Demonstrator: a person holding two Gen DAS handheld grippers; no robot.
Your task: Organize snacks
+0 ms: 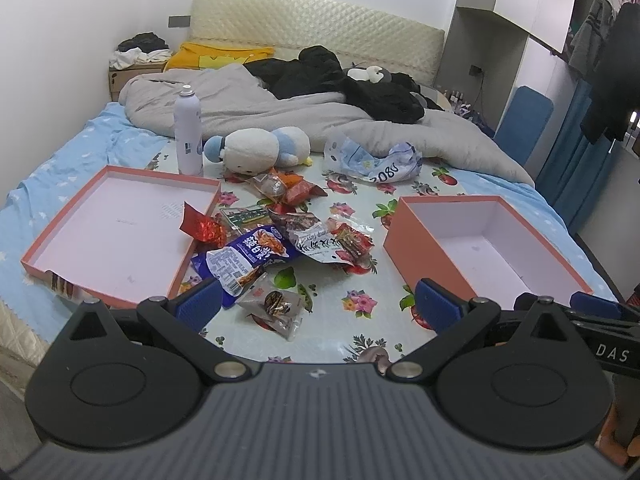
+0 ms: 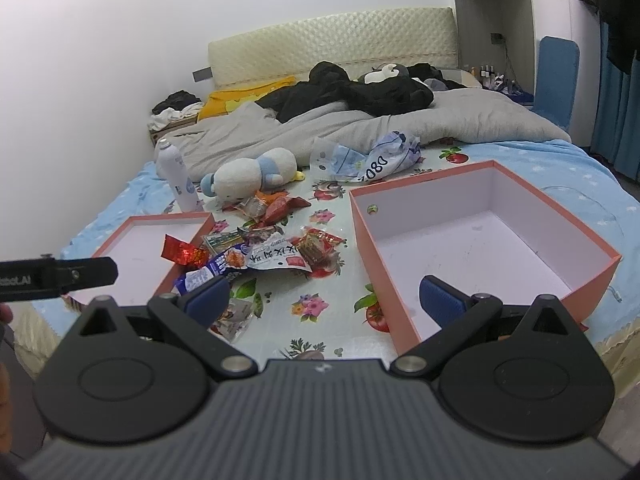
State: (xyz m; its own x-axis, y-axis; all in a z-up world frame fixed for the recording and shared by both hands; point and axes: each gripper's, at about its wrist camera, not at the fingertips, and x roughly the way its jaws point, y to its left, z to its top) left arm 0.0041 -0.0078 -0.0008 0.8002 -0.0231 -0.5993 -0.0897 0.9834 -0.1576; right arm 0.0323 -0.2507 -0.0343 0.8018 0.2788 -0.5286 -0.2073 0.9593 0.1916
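Several snack packets lie in a heap on a floral cloth: a blue packet (image 1: 248, 258), a white packet with black print (image 1: 316, 240), a red foil packet (image 1: 202, 228), a clear packet with a dark sweet (image 1: 276, 304). Left of the heap lies a shallow pink lid (image 1: 116, 236); right of it stands a deep pink box (image 1: 492, 240), which holds nothing. My left gripper (image 1: 318, 304) hangs open above the near edge of the heap. My right gripper (image 2: 324, 300) is open too, its right finger over the near corner of the deep box (image 2: 480, 240).
A white spray can (image 1: 187, 132) and a plush toy (image 1: 260, 148) stand behind the snacks, with a crumpled plastic bag (image 1: 376, 160) to their right. A grey duvet (image 1: 280, 116) and dark clothes cover the back of the bed. A blue chair (image 1: 524, 124) stands at the right.
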